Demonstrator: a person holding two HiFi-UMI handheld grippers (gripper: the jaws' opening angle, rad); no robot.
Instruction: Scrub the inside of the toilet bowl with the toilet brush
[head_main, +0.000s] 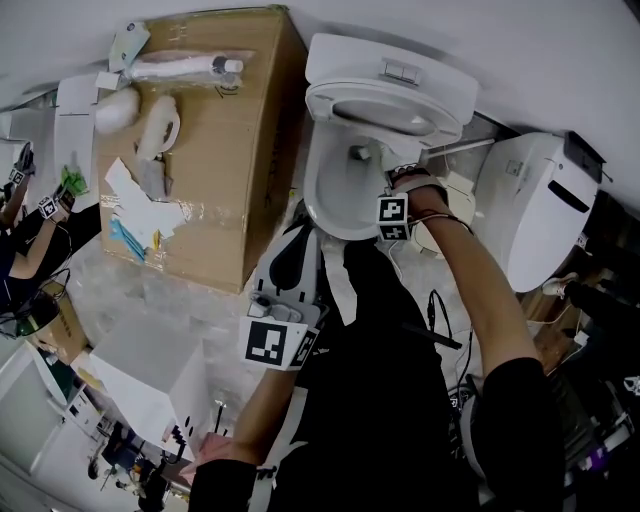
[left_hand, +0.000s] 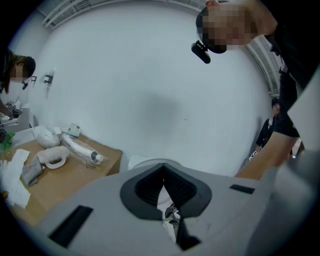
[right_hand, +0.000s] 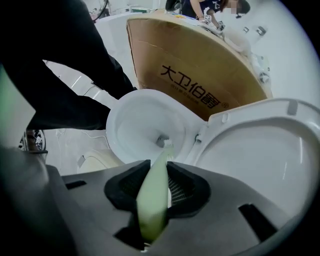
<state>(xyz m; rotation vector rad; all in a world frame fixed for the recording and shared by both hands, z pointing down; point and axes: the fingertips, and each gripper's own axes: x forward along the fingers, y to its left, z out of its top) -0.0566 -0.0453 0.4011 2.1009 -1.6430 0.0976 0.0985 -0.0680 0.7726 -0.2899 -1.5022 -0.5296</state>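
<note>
Pale-green toilet brush (right_hand: 153, 197) points into white bowl (right_hand: 131, 125).

The pale floor (head_main: 120, 285) carries a toilet (head_main: 322, 185) with a cardboard box (head_main: 245, 110) just left; on the box, possibly wrapped fittings (head_main: 185, 68) and papers (head_main: 150, 212).
</note>
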